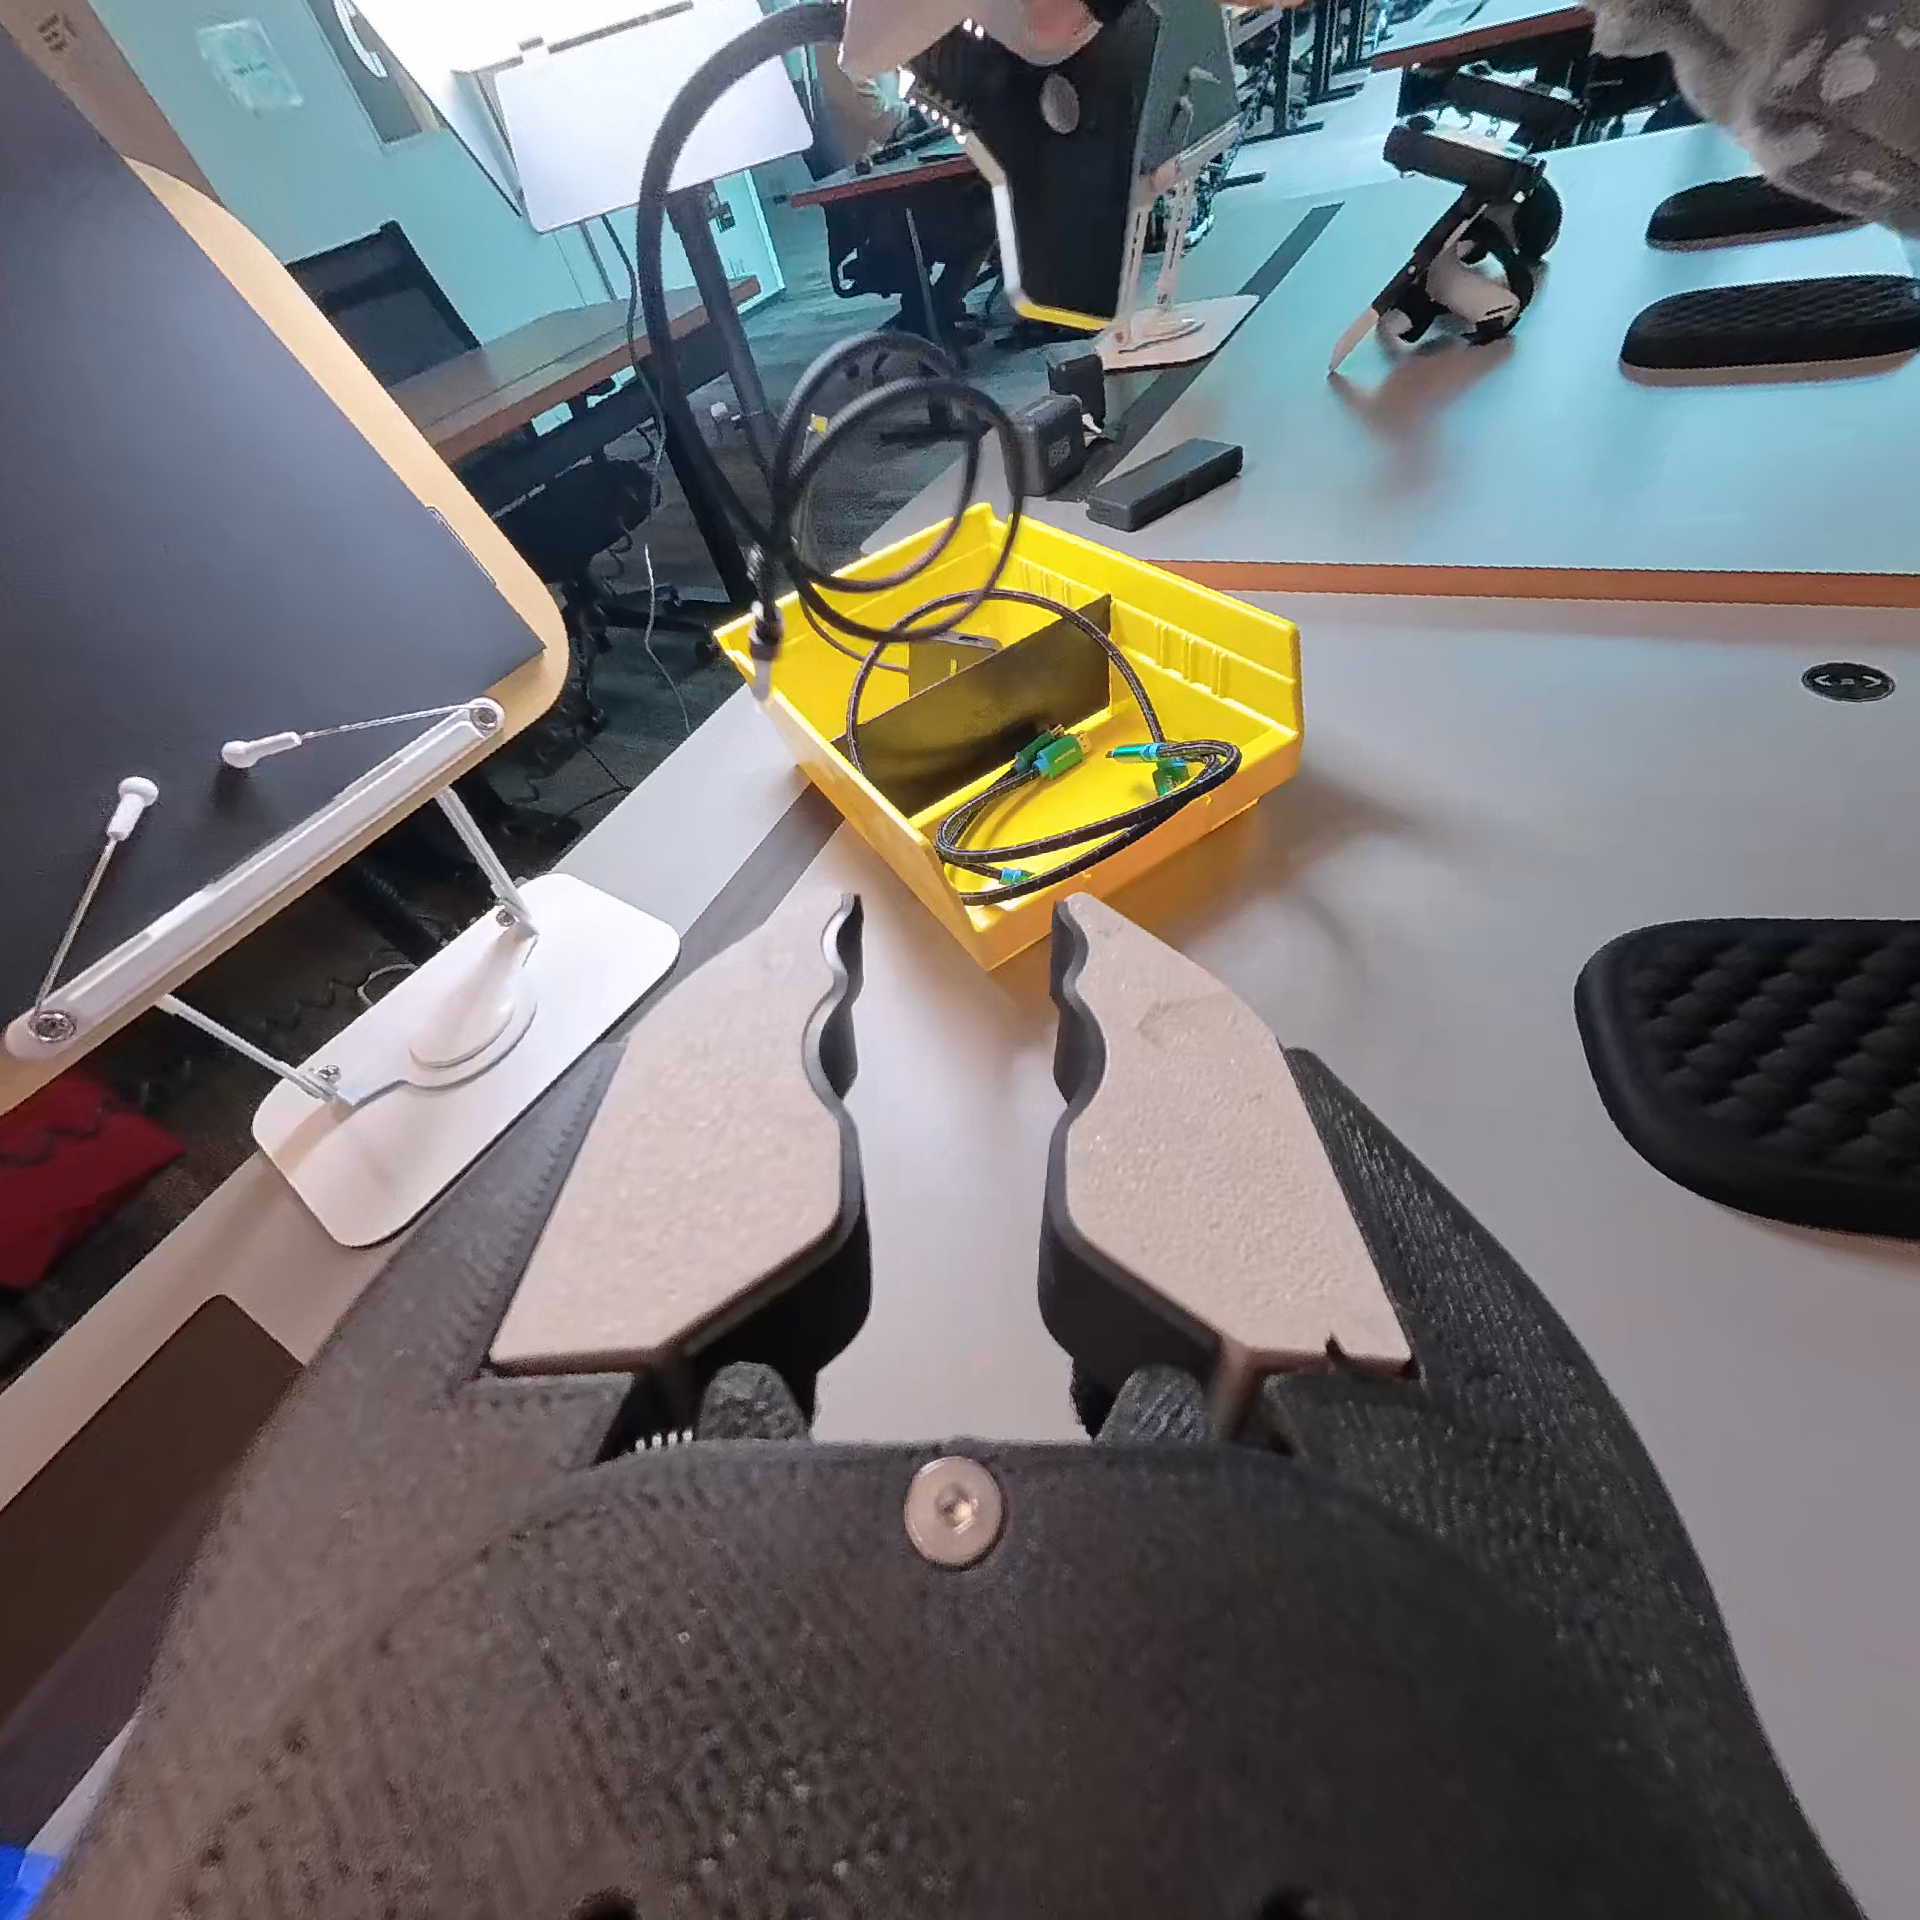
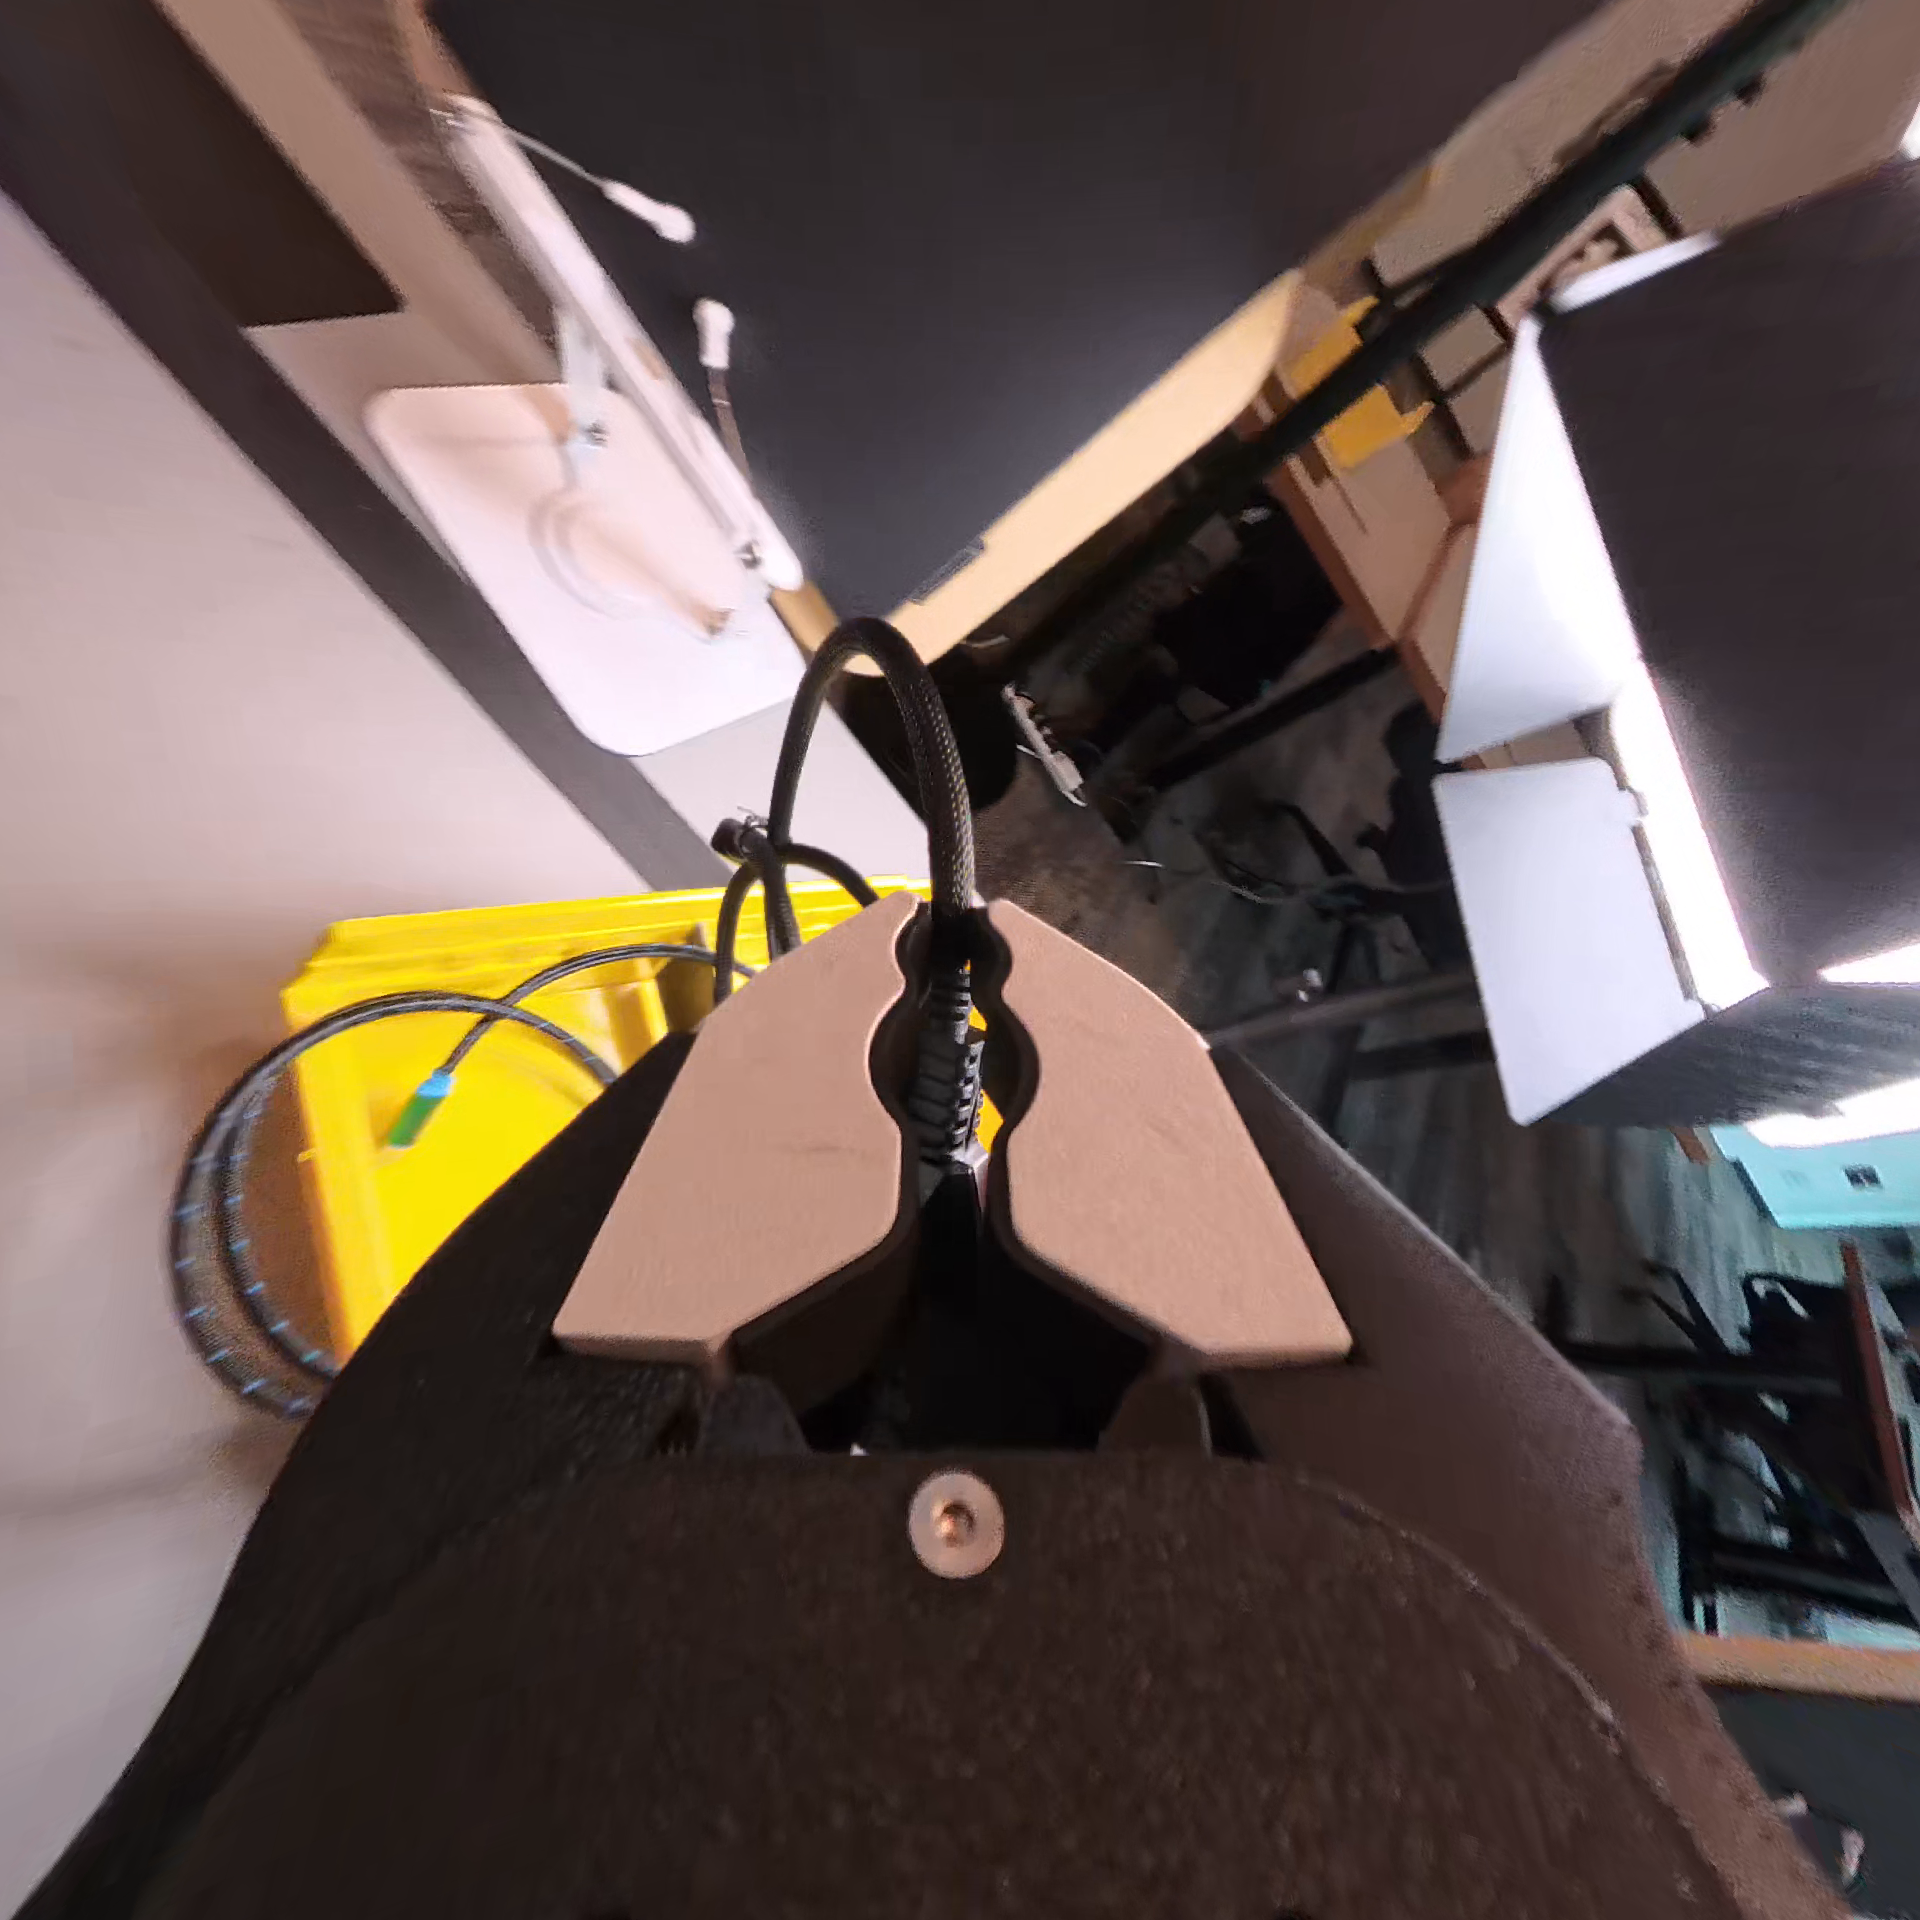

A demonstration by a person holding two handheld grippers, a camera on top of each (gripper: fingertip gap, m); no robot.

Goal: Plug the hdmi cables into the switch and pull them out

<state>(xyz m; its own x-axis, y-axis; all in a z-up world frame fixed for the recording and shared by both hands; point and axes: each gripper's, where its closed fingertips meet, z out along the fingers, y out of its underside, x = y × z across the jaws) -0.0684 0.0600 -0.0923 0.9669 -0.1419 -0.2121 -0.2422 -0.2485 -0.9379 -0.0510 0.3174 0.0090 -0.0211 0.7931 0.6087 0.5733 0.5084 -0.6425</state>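
Observation:
A yellow bin (image 1: pixel 1216 665) sits on the grey table ahead of my left gripper (image 1: pixel 961 914), which is open, empty and just short of the bin's near corner. A black divider (image 1: pixel 987 707) splits the bin. Braided HDMI cables with green plugs (image 1: pixel 1049 764) lie coiled in its near half. A small grey box (image 1: pixel 951 655), apparently the switch, shows behind the divider. My right gripper (image 2: pixel 951 914) is shut on the plug end of a black braided HDMI cable (image 2: pixel 940 790). That cable (image 1: pixel 665 208) hangs in loops above the bin, its free plug (image 1: pixel 764 649) dangling at the bin's far left rim.
A dark screen on a white stand (image 1: pixel 468 1039) stands at the left by the table edge. Black padded rests (image 1: pixel 1756 1070) lie to the right. A headset (image 1: pixel 1475 260) and a flat black box (image 1: pixel 1164 483) sit farther back. In the right wrist view the bin (image 2: pixel 416 997) is lower left.

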